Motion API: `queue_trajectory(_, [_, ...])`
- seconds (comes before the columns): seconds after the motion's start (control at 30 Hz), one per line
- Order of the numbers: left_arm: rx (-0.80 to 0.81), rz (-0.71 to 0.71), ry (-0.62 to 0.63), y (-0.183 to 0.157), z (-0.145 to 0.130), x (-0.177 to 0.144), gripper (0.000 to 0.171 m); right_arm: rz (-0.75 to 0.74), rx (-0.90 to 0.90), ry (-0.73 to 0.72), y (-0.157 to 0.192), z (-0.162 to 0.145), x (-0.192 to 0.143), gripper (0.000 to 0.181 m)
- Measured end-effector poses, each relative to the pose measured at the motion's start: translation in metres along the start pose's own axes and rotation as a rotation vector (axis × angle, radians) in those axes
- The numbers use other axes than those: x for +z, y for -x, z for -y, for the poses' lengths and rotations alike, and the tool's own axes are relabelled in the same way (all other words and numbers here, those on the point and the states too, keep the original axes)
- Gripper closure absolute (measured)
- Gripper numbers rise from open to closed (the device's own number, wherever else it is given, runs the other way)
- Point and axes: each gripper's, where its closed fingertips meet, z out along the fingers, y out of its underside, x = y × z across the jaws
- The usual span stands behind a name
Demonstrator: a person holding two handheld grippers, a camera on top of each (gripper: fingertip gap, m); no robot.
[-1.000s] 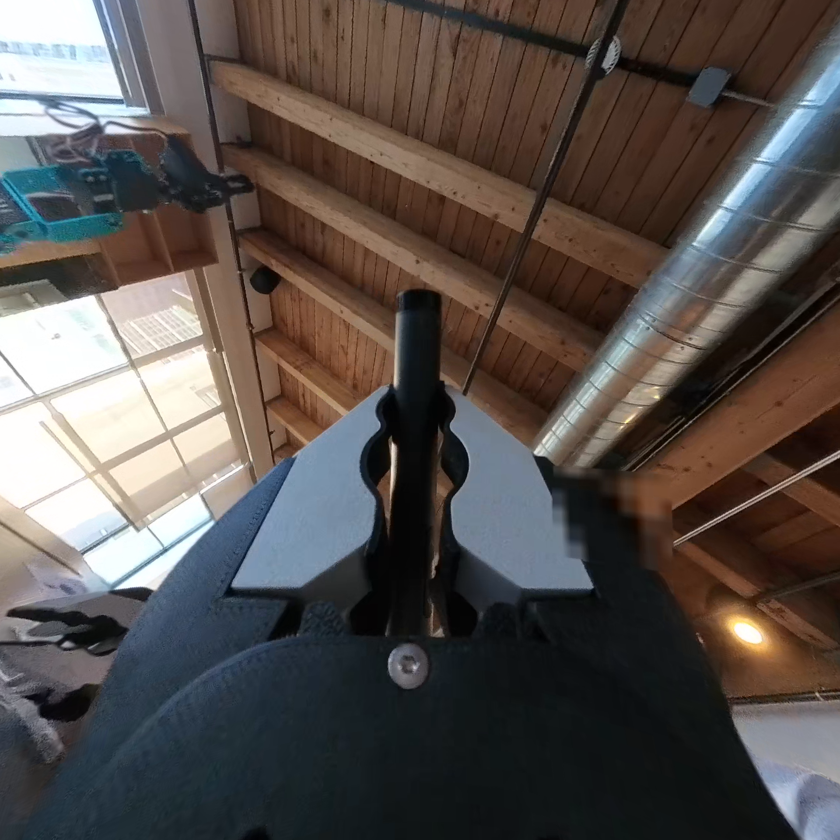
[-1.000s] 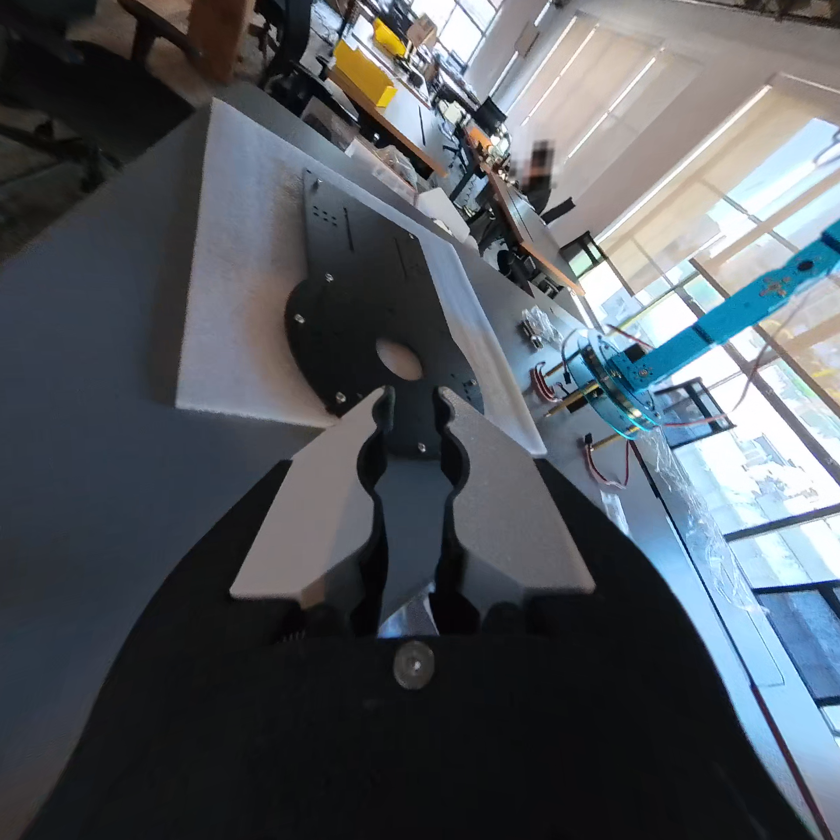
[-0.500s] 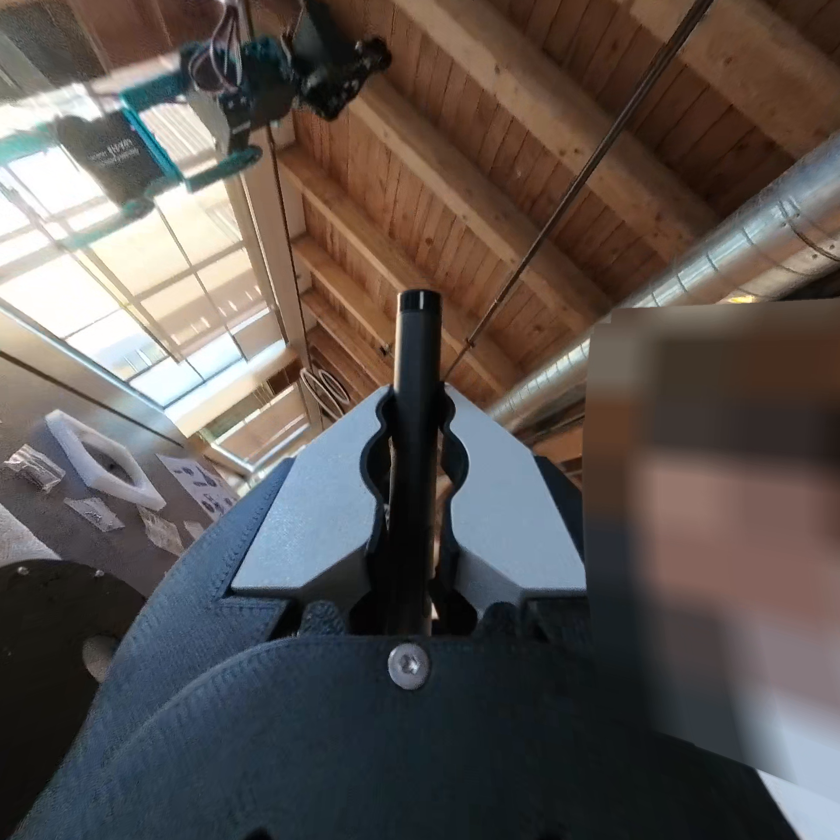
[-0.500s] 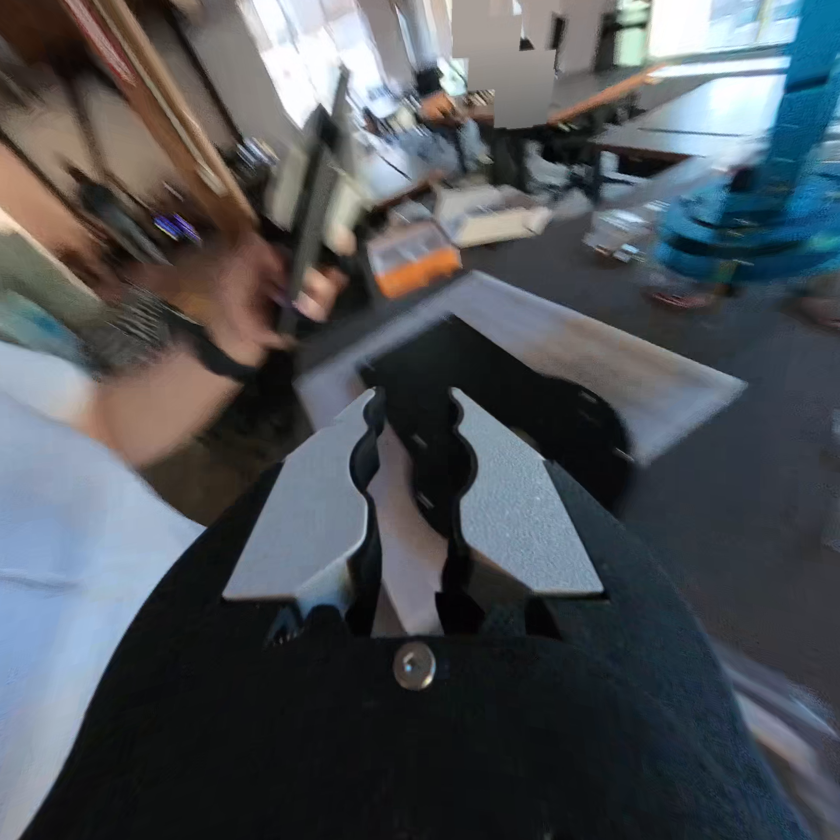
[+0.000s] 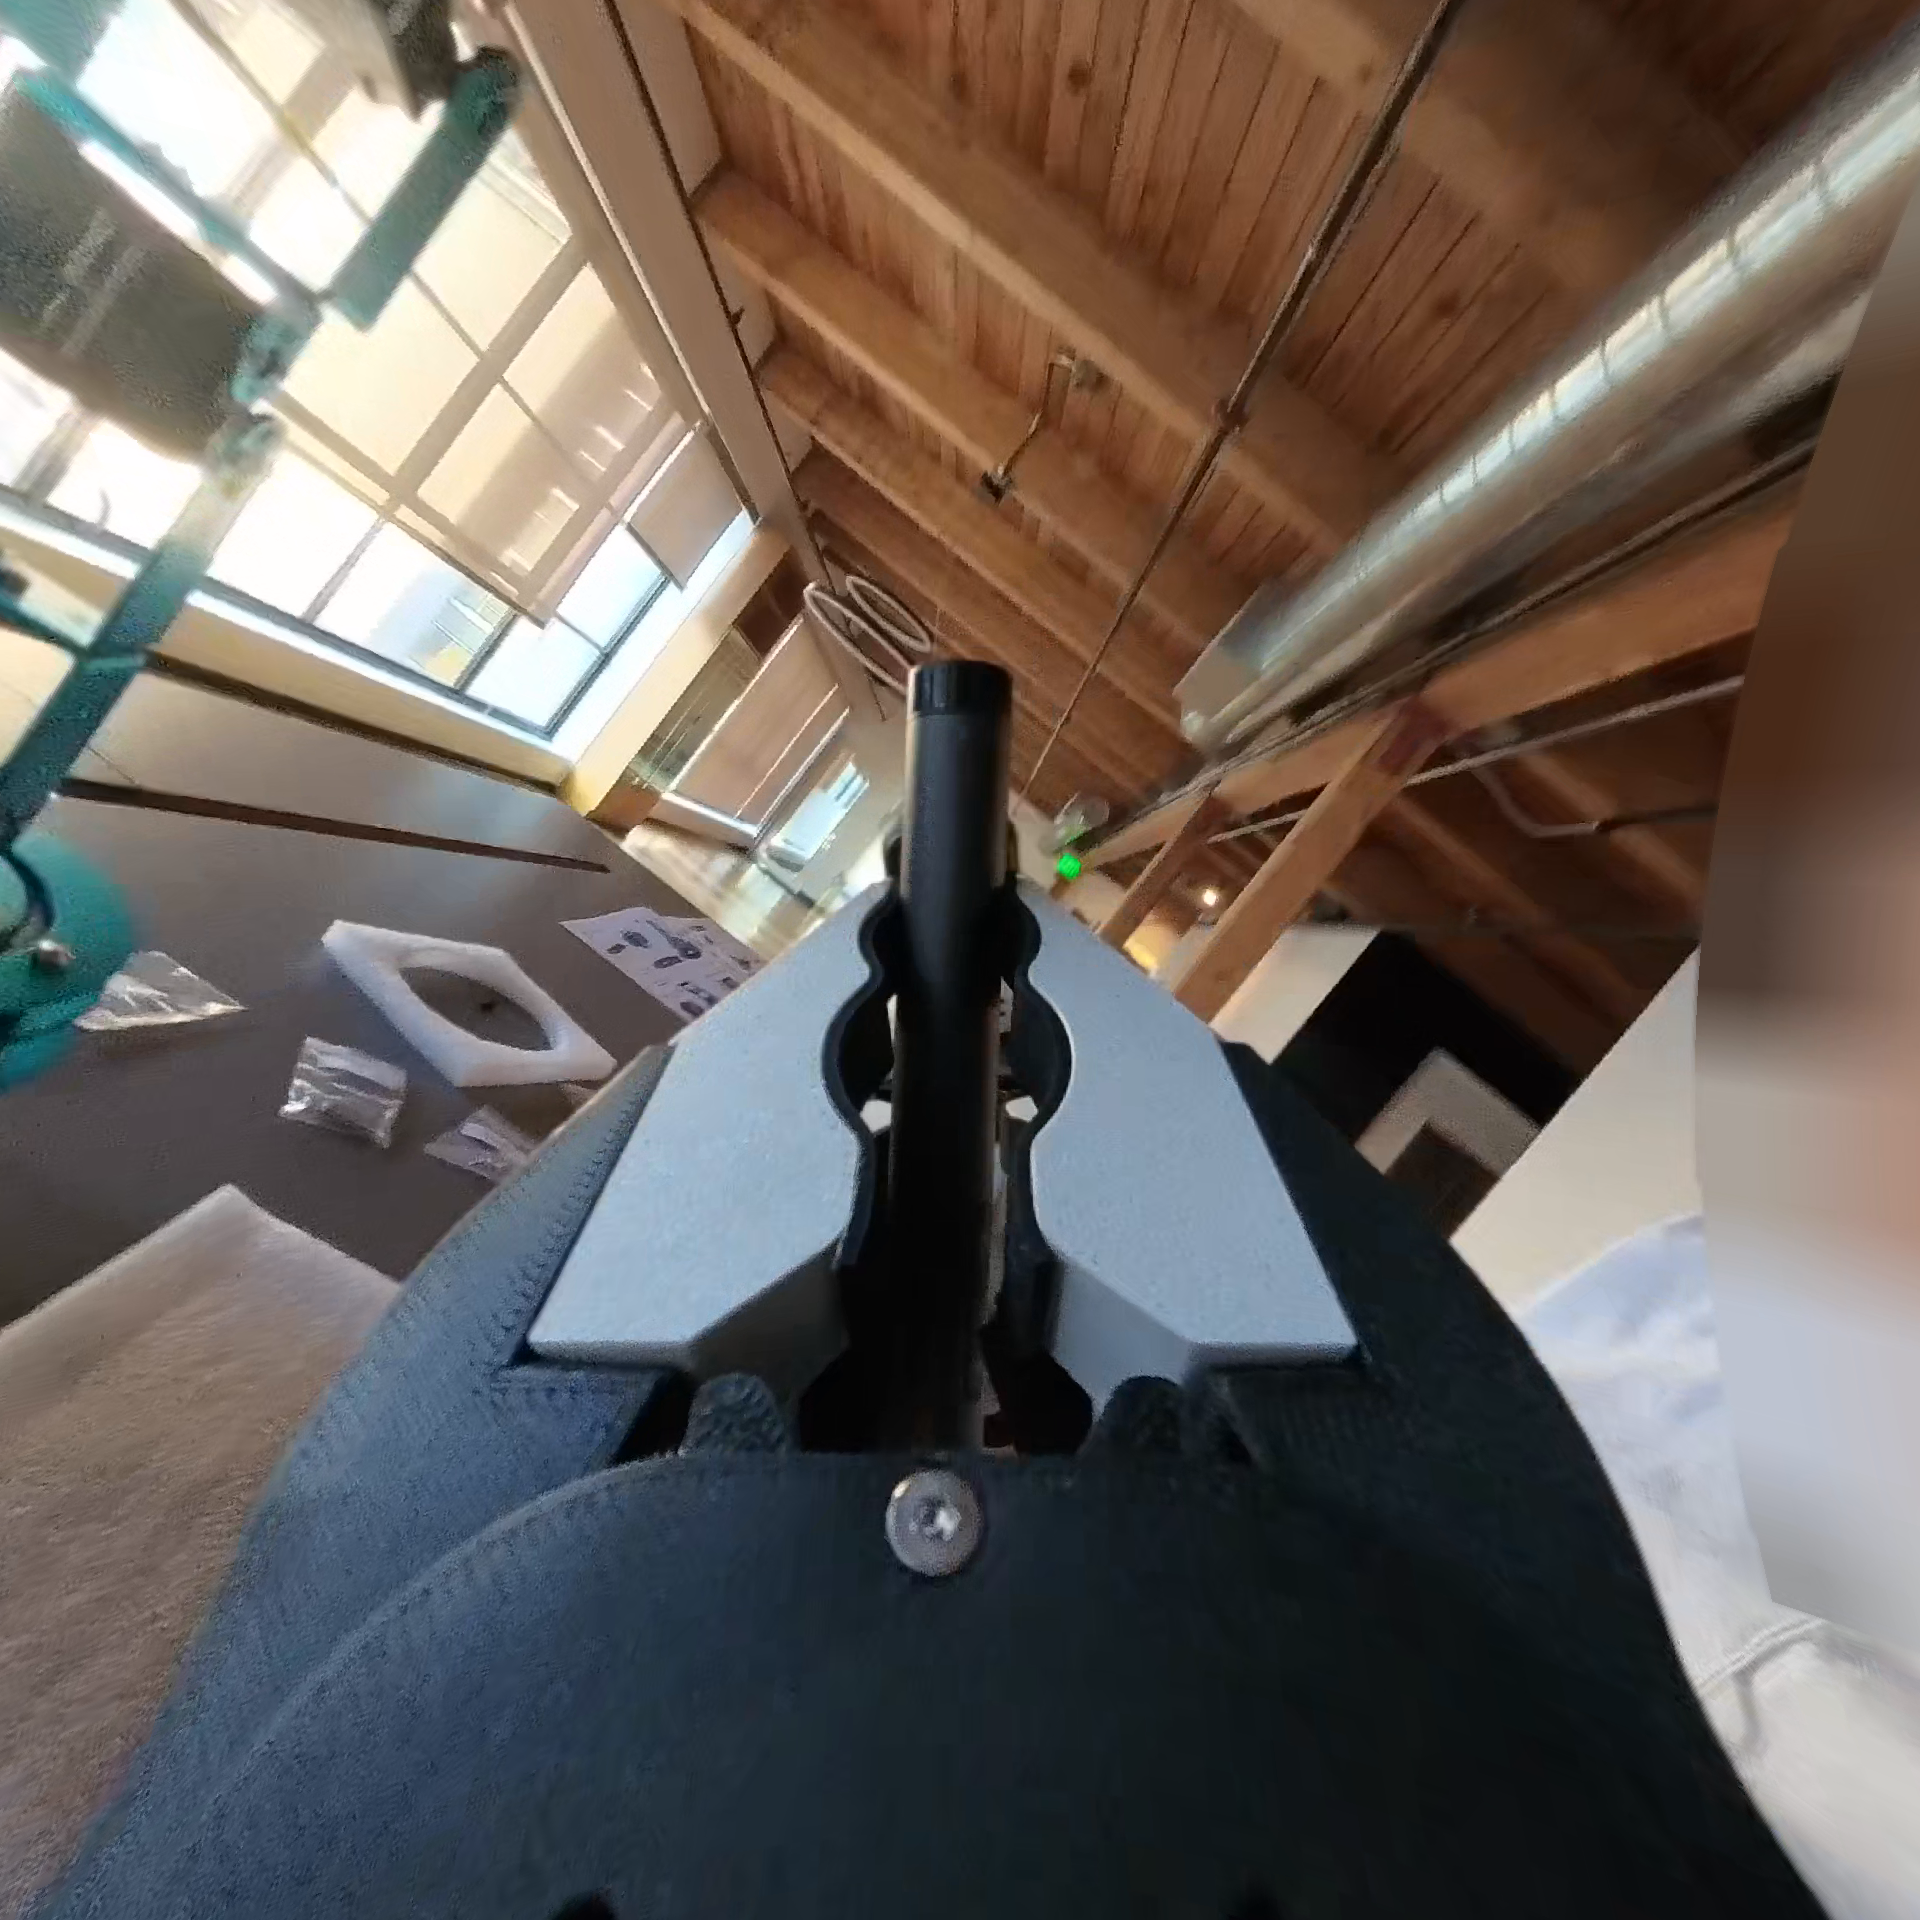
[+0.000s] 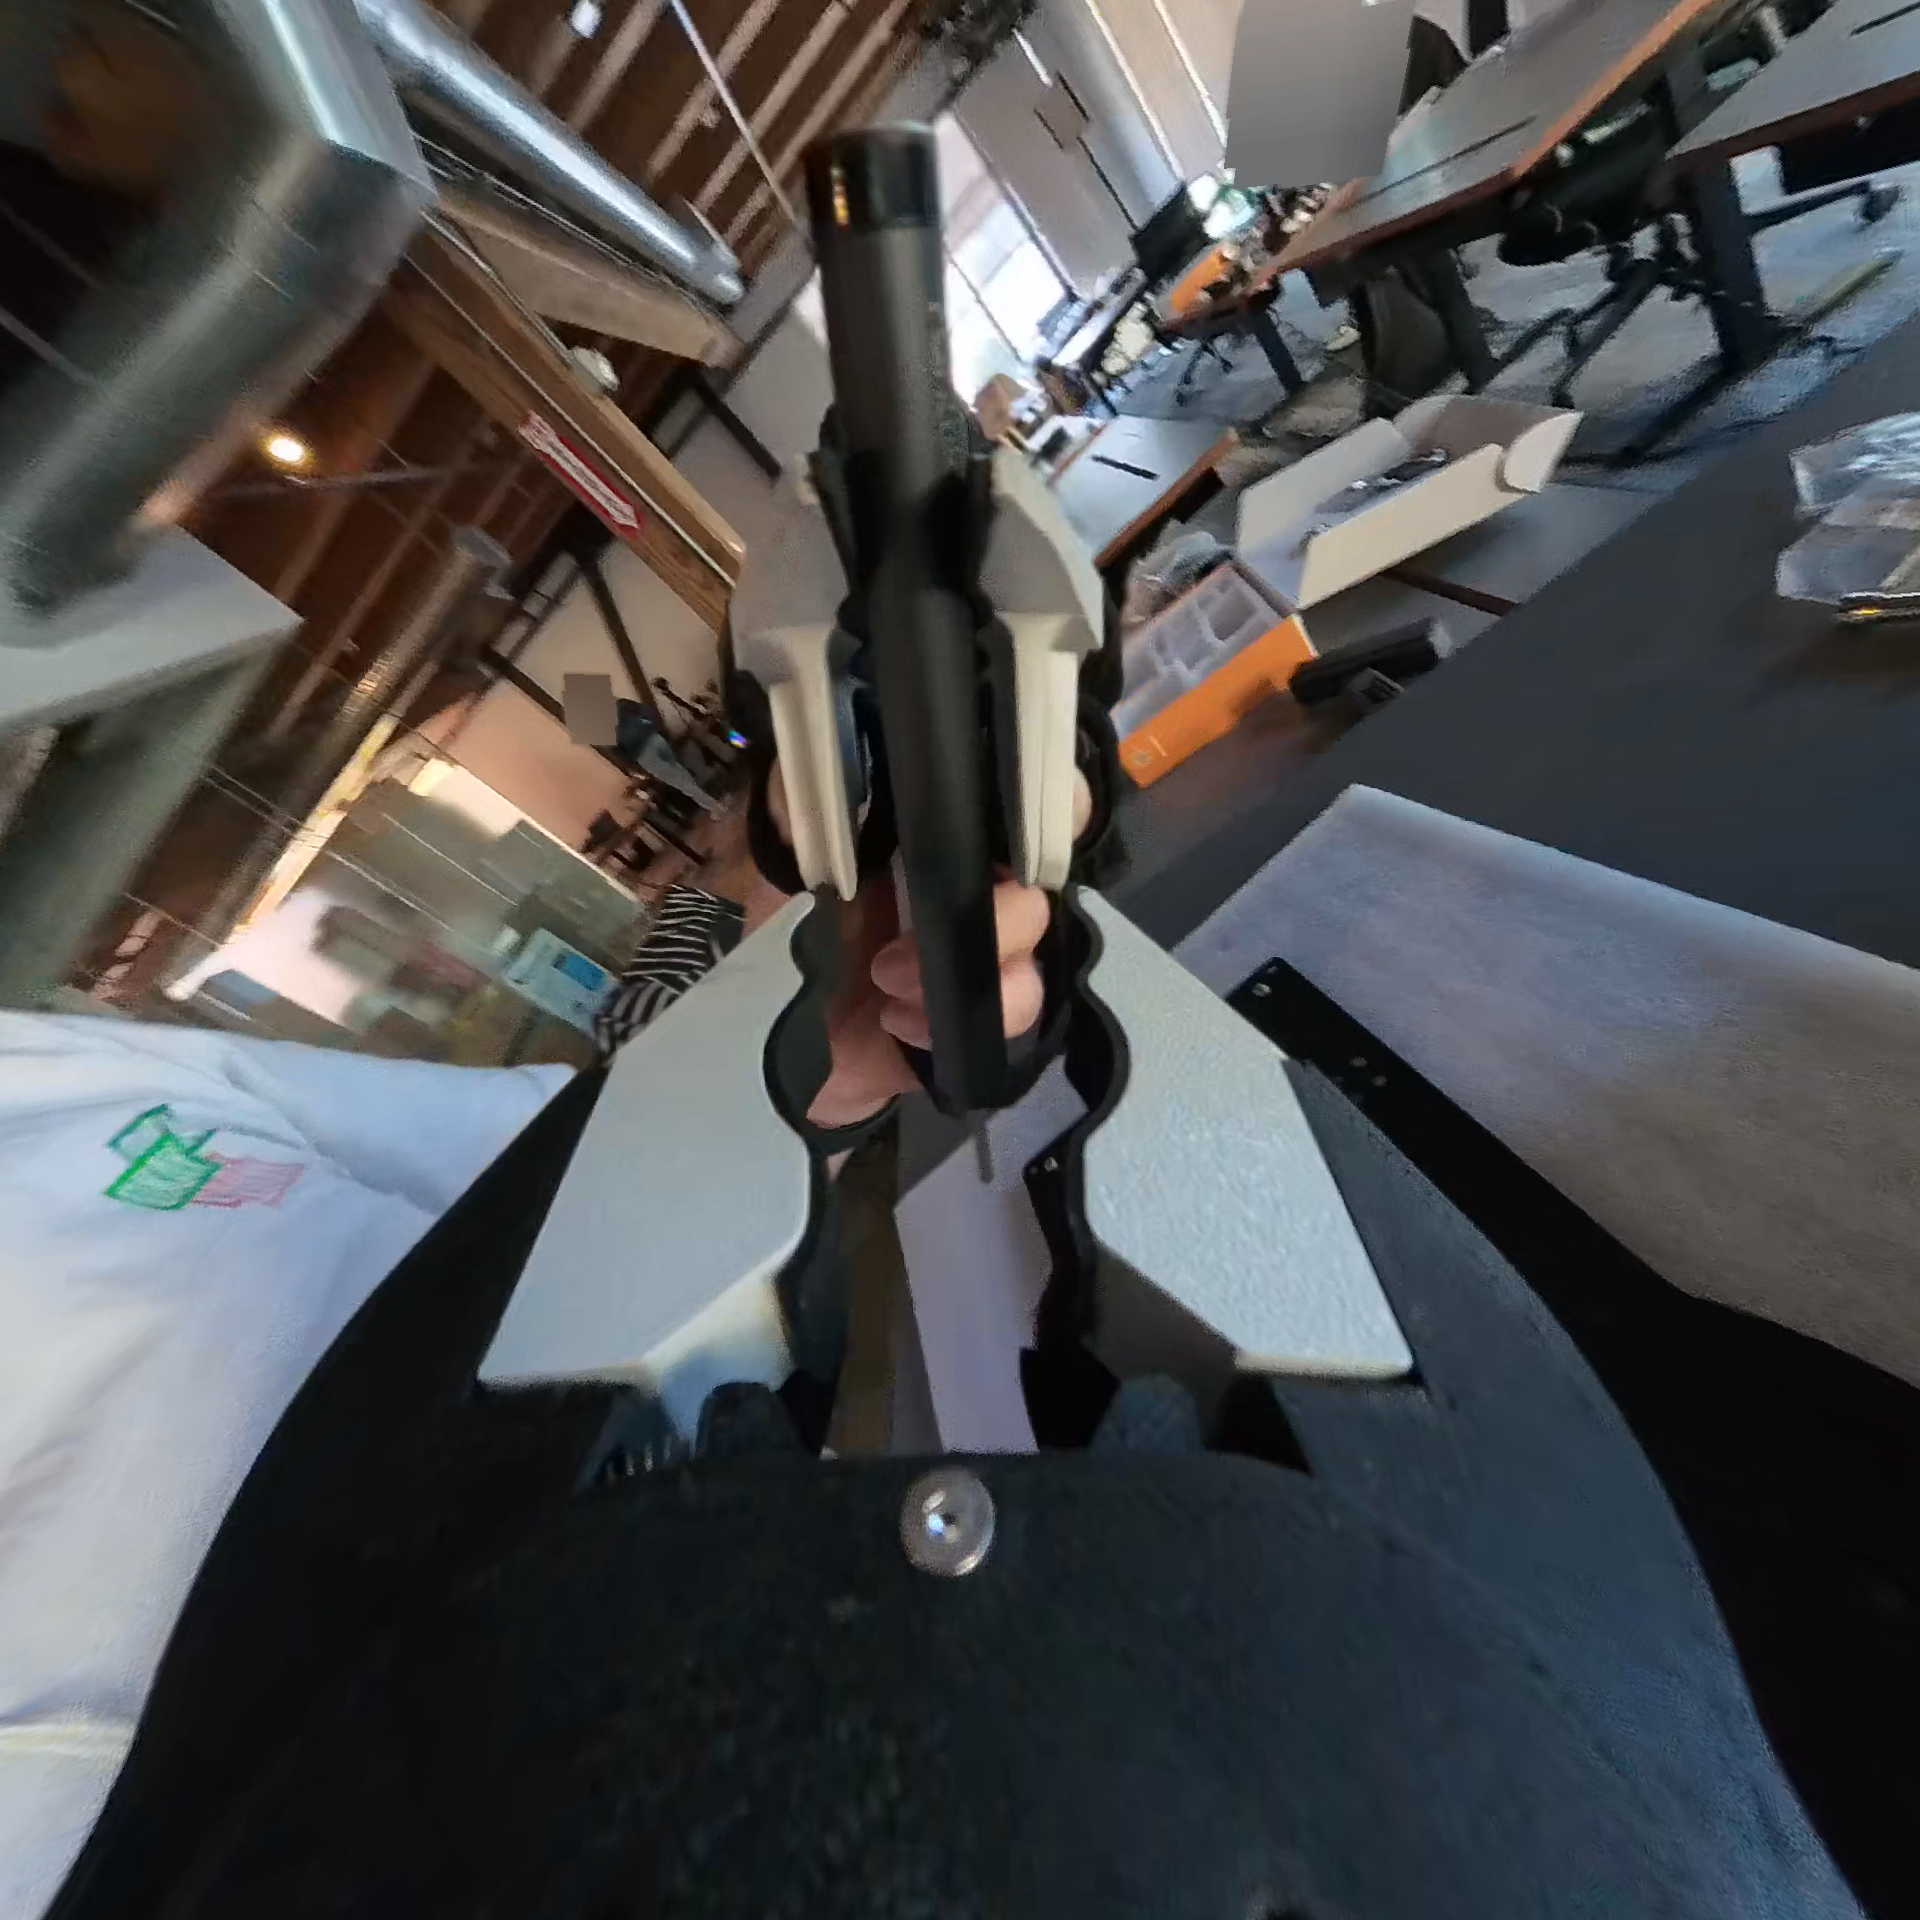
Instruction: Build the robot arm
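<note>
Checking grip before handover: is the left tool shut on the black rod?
Shut: the left tool has both fingers pressed against the black rod running between them.

left gripper (image 5: 951, 935) clamped, tilted upward, right gripper (image 6: 951, 956) parted (pointing at left)

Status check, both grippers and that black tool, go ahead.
Left gripper shut on black tool. Right gripper open, empty, facing tool. Foam pad and black plate below.

The left claw (image 5: 948, 935) is closed on a black rod (image 5: 940, 997) that points up toward the wooden ceiling (image 5: 1091, 260); a white foam frame (image 5: 468, 1003) lies on the dark desk (image 5: 208, 935).
</note>
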Motion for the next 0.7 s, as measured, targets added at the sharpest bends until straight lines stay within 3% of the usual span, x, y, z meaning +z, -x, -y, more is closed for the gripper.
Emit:
queue_trajectory(0.13, [0.031,-0.037,0.027,-0.013,0.004,0.005,0.156,0.084,-0.030,-0.015,-0.003,-0.002,0.000,0.144])
queue_trajectory(0.23, [0.076,-0.013,0.119,-0.013,-0.006,0.015,0.156,0.201,-0.046,-0.044,0.012,-0.001,0.004,0.146])
queue_trajectory(0.27, [0.096,-0.005,0.146,-0.014,-0.009,0.018,0.157,0.197,-0.062,-0.061,0.011,0.000,0.002,0.151])
queue_trajectory(0.3, [0.111,-0.002,0.169,-0.015,-0.012,0.021,0.157,0.218,-0.098,-0.080,0.014,0.000,-0.003,0.167])
queue_trajectory(0.37, [0.120,-0.011,0.221,-0.017,-0.019,0.028,0.157,0.188,-0.127,-0.109,0.014,-0.001,-0.016,0.167])
queue_trajectory(0.53, [0.036,-0.036,0.344,-0.007,-0.056,0.067,0.157,0.009,-0.121,-0.108,0.000,-0.009,-0.097,0.167])
queue_trajectory(0.7, [-0.169,-0.077,0.343,0.007,-0.110,0.147,0.158,-0.090,-0.035,-0.143,-0.010,-0.004,-0.190,0.162])
